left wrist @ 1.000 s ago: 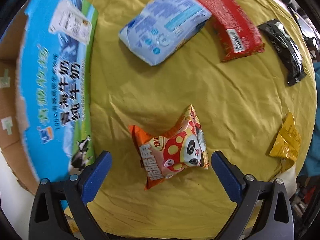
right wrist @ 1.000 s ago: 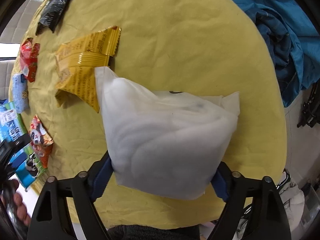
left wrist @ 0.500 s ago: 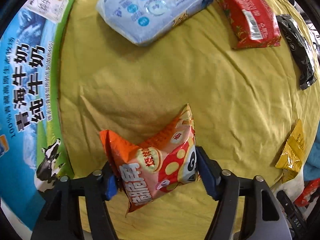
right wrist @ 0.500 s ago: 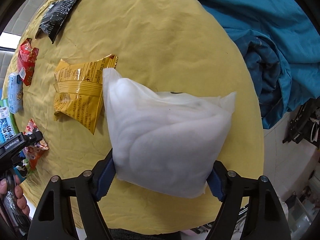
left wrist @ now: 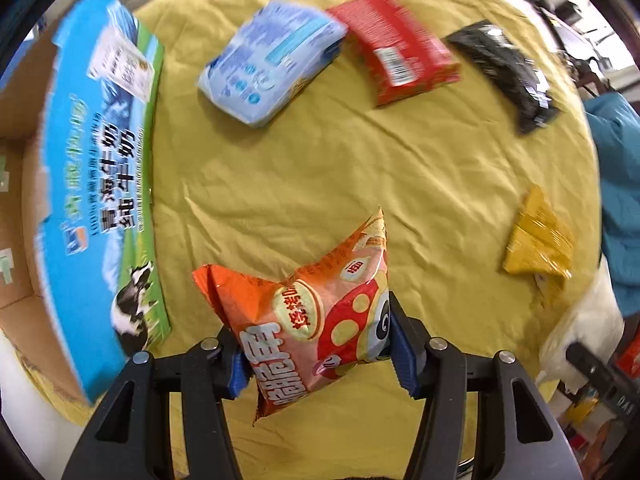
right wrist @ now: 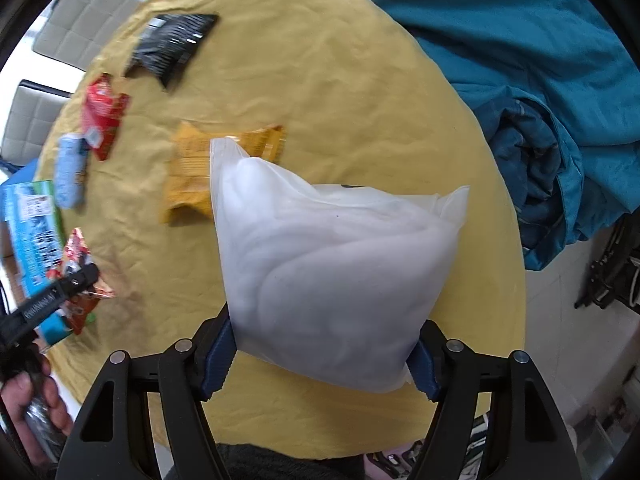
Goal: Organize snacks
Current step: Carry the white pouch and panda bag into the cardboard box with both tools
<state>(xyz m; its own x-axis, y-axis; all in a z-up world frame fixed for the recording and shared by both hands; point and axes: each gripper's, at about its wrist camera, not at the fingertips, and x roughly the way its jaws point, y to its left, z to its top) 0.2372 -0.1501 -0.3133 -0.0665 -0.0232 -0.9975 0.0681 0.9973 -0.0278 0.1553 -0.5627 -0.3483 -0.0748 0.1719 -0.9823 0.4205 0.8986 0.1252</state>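
Observation:
My left gripper (left wrist: 320,354) is shut on an orange panda snack bag (left wrist: 312,312), held above the yellow tablecloth (left wrist: 320,168). On the cloth beyond it lie a light blue packet (left wrist: 272,60), a red packet (left wrist: 394,48), a black packet (left wrist: 508,68) and a yellow packet (left wrist: 538,240). My right gripper (right wrist: 320,364) is shut on a white plastic bag (right wrist: 332,272), also lifted off the cloth. In the right wrist view the left gripper (right wrist: 60,292) with its orange bag shows at the left.
An open cardboard box with a blue milk-print flap (left wrist: 96,184) stands at the table's left edge. A teal garment (right wrist: 532,92) lies heaped beside the table on the right. A hand (right wrist: 36,408) grips the left tool. Chairs (right wrist: 80,12) stand behind the table.
My left gripper closed around the orange panda bag and raised it off the cloth. My right gripper kept its hold on the white bag and lifted higher.

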